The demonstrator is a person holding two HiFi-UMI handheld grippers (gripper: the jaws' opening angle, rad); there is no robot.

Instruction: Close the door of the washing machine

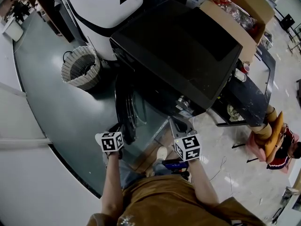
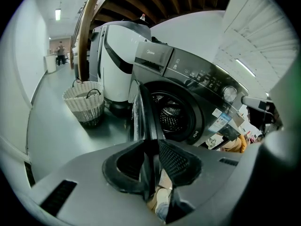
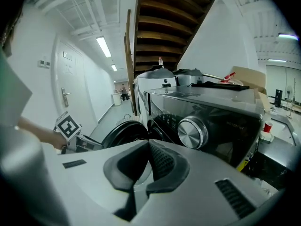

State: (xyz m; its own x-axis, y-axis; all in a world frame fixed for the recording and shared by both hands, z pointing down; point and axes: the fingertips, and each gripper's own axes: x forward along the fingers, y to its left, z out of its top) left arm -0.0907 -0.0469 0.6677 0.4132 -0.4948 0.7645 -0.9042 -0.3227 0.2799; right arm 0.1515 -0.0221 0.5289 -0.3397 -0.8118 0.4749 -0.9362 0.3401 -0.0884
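Closest to me, the left hand-held gripper [image 2: 151, 147] pinches the free rim of the door [image 2: 141, 112], whose dark edge runs straight down between the pads. The right hand-held gripper [image 3: 149, 147] hangs beside it with its tips pressed together on nothing.

The door stands swung out from the front of the washer [image 2: 197, 93], roughly square to it, leaving the drum [image 2: 171, 117] open.

I judge the door stiff and fairly heavy, a glass bowl in a thick ring. It should swing on its hinge and not flex. The smooth rim could slip through the pads, so the outer edge farthest from the hinge is the place to hold. It will likely want a firm last push for the latch to catch.

Only my left gripper view shows the door edge-on with the drum behind it, and the basket [image 2: 84, 102] on the floor beyond. The head view alone shows both grippers together from above and a box [image 1: 244, 8] behind the washer. The right gripper view gives the dial [image 3: 192, 132] and the door's round face.
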